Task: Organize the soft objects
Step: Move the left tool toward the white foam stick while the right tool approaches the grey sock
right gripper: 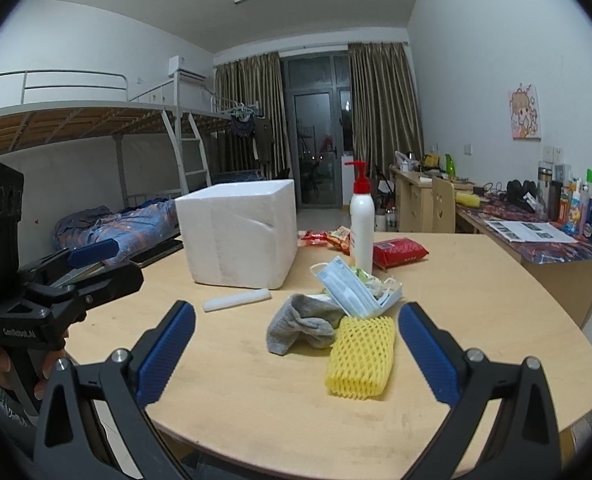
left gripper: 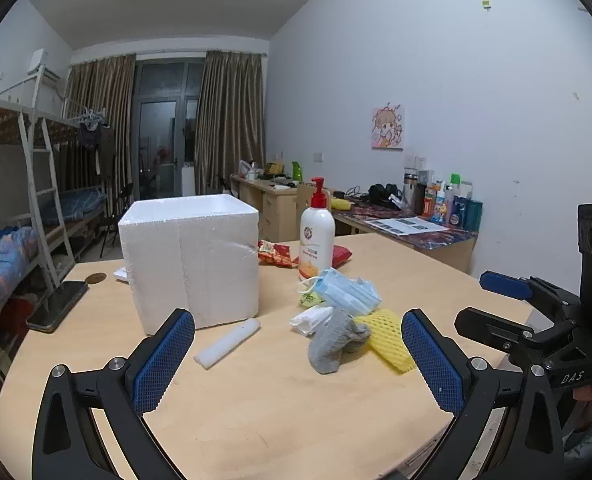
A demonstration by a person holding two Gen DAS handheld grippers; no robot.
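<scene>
A pile of soft things lies mid-table: a grey sock [left gripper: 335, 342] [right gripper: 299, 322], a yellow foam net sleeve [left gripper: 387, 338] [right gripper: 361, 356], blue face masks [left gripper: 345, 290] [right gripper: 351, 284] and white tissue [left gripper: 309, 318]. A white foam box [left gripper: 190, 256] [right gripper: 238, 232] stands to their left, with a white foam stick [left gripper: 228, 342] [right gripper: 236, 300] in front of it. My left gripper [left gripper: 297, 356] is open and empty, just short of the sock. My right gripper [right gripper: 296, 356] is open and empty, with the net sleeve between its fingers' line. The right gripper also shows at the right edge of the left wrist view [left gripper: 491, 304].
A white pump bottle [left gripper: 315, 240] [right gripper: 361, 226] stands behind the pile. Red snack packets [left gripper: 280, 256] [right gripper: 399, 250] lie beyond it. A phone [left gripper: 58, 306] lies near the table's left edge. The round wooden table [left gripper: 276, 400] has desks to its right and bunk beds to its left.
</scene>
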